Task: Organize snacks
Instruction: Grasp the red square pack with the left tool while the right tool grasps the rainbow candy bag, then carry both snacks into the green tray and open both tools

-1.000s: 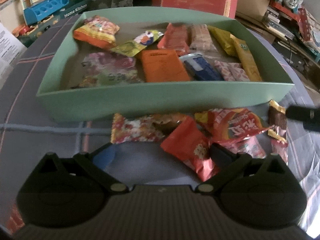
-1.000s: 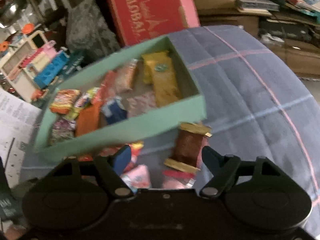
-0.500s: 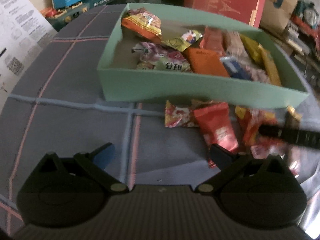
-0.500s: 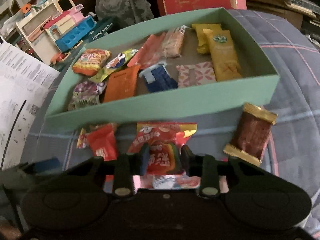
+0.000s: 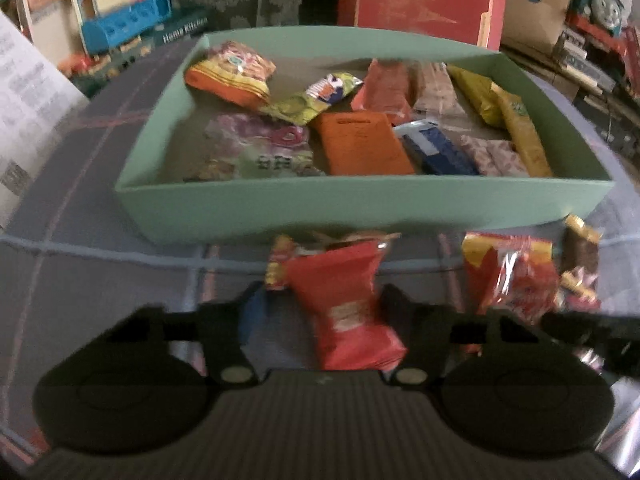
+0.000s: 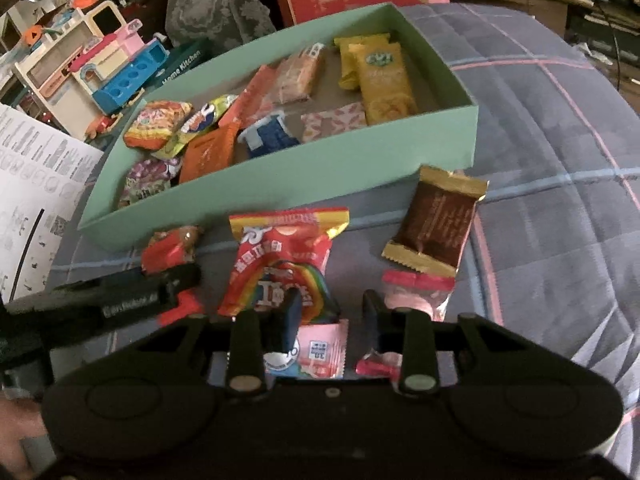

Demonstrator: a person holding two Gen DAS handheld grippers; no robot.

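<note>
Pickup stage here, nothing is in the air yet. On the left, the left gripper (image 5: 316,300) has just been closing, its jaws now narrow on either side of a red snack pouch (image 5: 344,300) lying on the plaid cloth (image 6: 560,160) just in front of the green box (image 5: 360,208); whether the pads press it yet can't be told through the blur. Further right, the right gripper (image 6: 330,312) stands narrow over the rainbow candy bag (image 6: 280,264) and a pink sachet (image 6: 320,354), not clearly gripping either. Next move probably needs both to pinch firmly, then lift over the box wall.
</note>
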